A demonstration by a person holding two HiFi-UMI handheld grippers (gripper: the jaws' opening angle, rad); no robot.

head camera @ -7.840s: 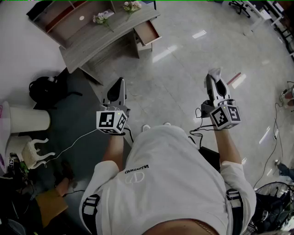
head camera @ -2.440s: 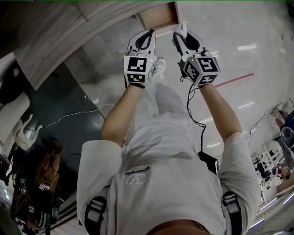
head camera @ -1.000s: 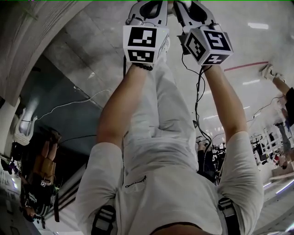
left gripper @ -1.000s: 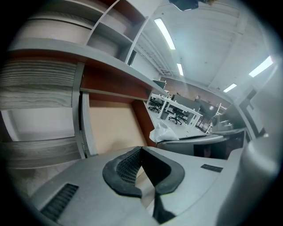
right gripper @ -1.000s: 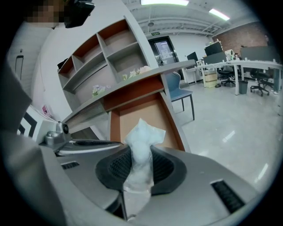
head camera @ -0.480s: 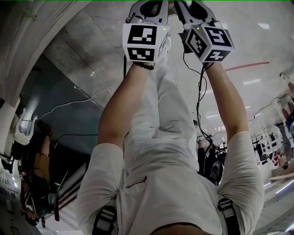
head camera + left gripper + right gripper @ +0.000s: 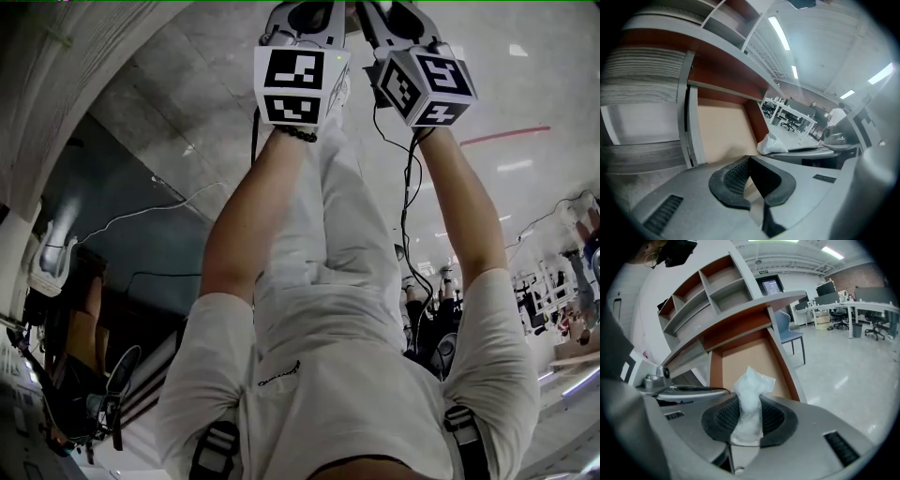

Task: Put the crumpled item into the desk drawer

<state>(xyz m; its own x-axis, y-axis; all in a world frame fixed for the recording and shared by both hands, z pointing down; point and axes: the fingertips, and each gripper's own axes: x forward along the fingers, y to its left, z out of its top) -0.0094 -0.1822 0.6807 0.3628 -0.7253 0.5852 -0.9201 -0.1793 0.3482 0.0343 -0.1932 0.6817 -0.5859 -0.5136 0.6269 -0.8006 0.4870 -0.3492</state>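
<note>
Right hand-held gripper (image 7: 749, 414) around crumpled item (image 7: 753, 380)

No text can be read: the small dark print (image 7: 275, 375) on the white shirt (image 7: 356, 394), toward 6 o'clock in the head view, is too blurred to make out.

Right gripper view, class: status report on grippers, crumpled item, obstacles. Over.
Right gripper shut on crumpled item. Left gripper shut, empty. Drawer open ahead, nothing seen blocking it.
</note>
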